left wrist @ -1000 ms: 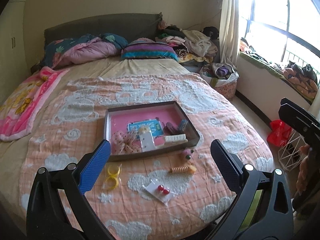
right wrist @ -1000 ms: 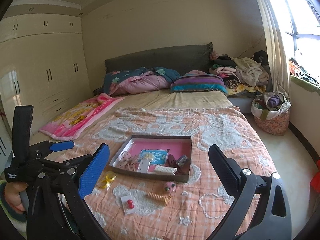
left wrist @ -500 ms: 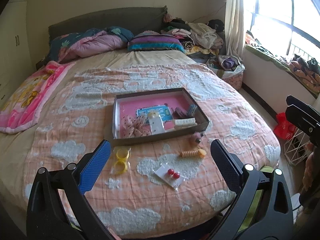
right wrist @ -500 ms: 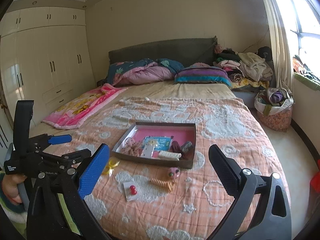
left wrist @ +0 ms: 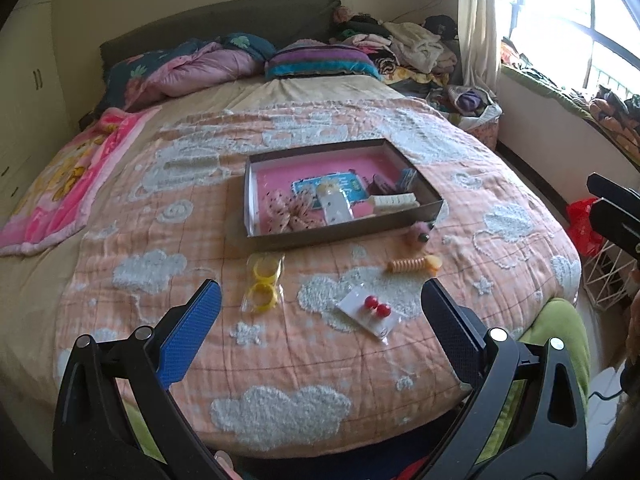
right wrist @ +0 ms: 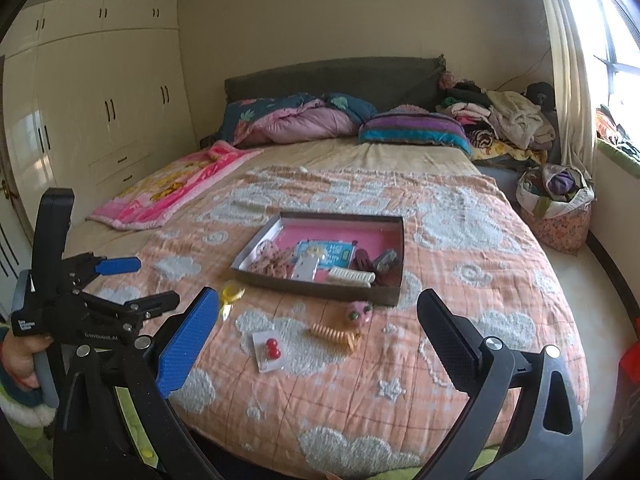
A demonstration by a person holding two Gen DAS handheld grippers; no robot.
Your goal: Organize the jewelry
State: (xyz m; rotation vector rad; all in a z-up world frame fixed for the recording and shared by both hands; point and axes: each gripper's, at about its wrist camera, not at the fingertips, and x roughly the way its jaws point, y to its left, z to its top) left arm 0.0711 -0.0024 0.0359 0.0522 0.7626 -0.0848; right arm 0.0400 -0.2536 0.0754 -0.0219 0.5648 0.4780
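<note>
Both tools hang over the foot of the bed (left wrist: pixel 120 208) with nothing in them: the left hand-held gripper (left wrist: pixel 320 334) and the right hand-held gripper (right wrist: pixel 318 340) each have their jaws spread wide. Directly ahead of the left one, closest to its tips, lies the card with two red earrings (left wrist: pixel 370 312); just beyond its left finger sits the bag of yellow rings (left wrist: pixel 263 282), and further out toward its right finger are the orange spiral hair tie (left wrist: pixel 412 265) and a small pink figure (left wrist: pixel 418 234), the last beside the near wall of the shallow box (left wrist: pixel 344 232). All four look light. The card is probably thin and flat, best pinched by an edge; the bag looks slippery and limp; the spiral should squash, so take it across its middle. The right view alone shows the left tool from the side, held in a hand (right wrist: pixel 18 364), and the wardrobe (right wrist: pixel 100 92); the left view shows the window side.
</note>
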